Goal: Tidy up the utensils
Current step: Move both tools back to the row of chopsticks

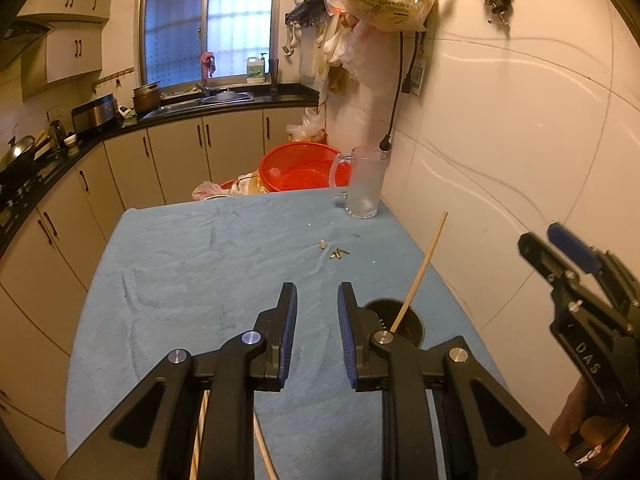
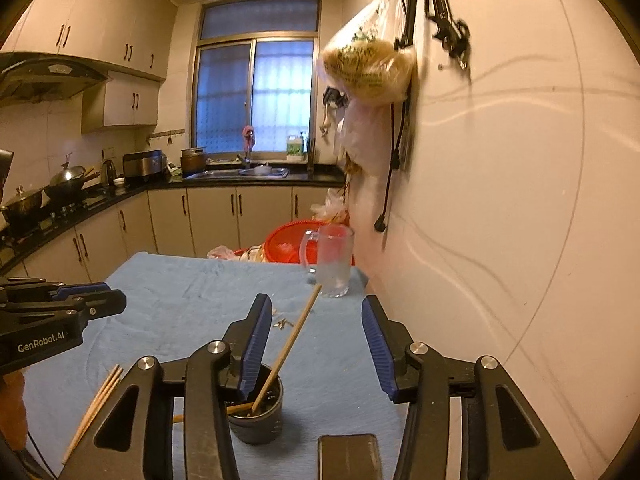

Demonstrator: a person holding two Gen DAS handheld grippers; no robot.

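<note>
A black cup (image 2: 260,420) stands on the blue-covered table (image 2: 180,300) with wooden chopsticks in it. One chopstick (image 2: 294,336) leans up out of the cup and rises between the fingers of my right gripper (image 2: 316,300), which is open above the cup with its pads clear of the stick. In the left wrist view the cup (image 1: 412,322) is partly hidden behind my left gripper (image 1: 317,292), which is open over bare cloth with nothing between its fingers. A few loose chopsticks (image 2: 96,408) lie on the cloth at the near left. The right gripper (image 1: 540,236) shows at the right edge.
A frosted glass mug (image 1: 366,184) stands at the table's far right corner by the white wall. A red basin (image 1: 296,168) sits beyond the far edge. Small bits (image 1: 338,254) lie mid-table. A flat dark object (image 2: 348,456) lies near the cup. Kitchen counters run along the left and back.
</note>
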